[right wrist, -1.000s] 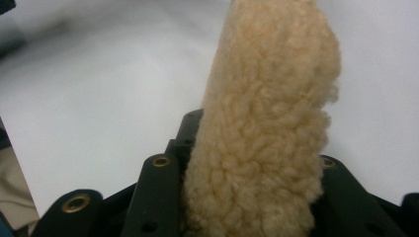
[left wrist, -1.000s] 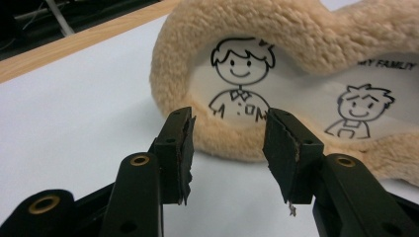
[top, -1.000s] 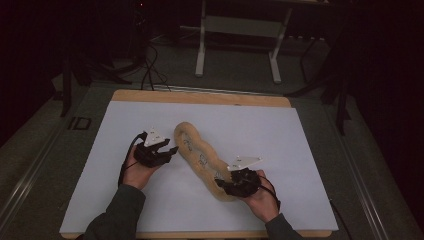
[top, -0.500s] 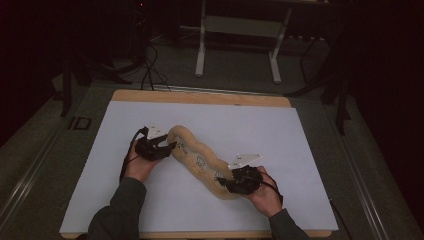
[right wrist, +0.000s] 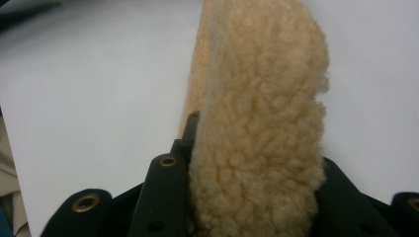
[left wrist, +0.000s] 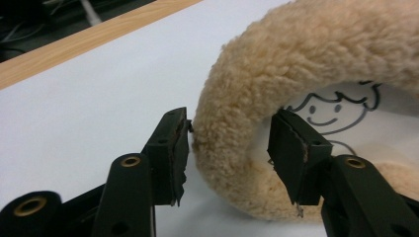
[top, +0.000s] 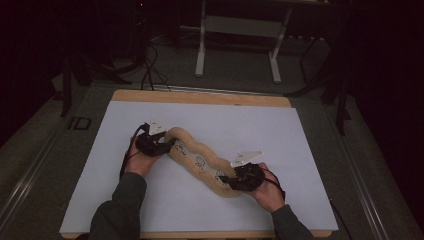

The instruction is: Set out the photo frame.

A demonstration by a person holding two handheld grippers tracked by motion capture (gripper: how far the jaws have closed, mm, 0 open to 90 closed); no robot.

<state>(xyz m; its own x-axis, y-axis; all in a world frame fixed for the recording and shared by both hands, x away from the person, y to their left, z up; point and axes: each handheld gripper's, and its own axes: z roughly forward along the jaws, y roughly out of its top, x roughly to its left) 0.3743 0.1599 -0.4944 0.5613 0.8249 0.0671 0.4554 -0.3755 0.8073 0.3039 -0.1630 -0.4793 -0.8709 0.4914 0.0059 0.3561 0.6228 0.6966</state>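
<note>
A long tan fleece piece (top: 200, 160) with a white lining printed with cartoon faces lies in a wavy line across the white sheet. My left gripper (top: 167, 145) is at its far left end. In the left gripper view the fleece rim (left wrist: 296, 49) passes between the jaws of the left gripper (left wrist: 230, 133). Those jaws have just been opening: one pad brushes the pile, the other stands apart. My right gripper (top: 225, 180) is shut on the near right end, and the fleece (right wrist: 262, 74) stands up from between the jaws of the right gripper (right wrist: 257, 143).
The white sheet (top: 300, 140) covers a wooden tabletop (top: 200, 97). Behind the table stand the legs of a metal frame (top: 237, 45), and cables (top: 147, 65) lie on the dark floor. Bare sheet surrounds the fleece on all sides.
The left hand has shifted a little away along the sheet, and the far bend of the fleece has moved left with it. The right hand keeps its place.
</note>
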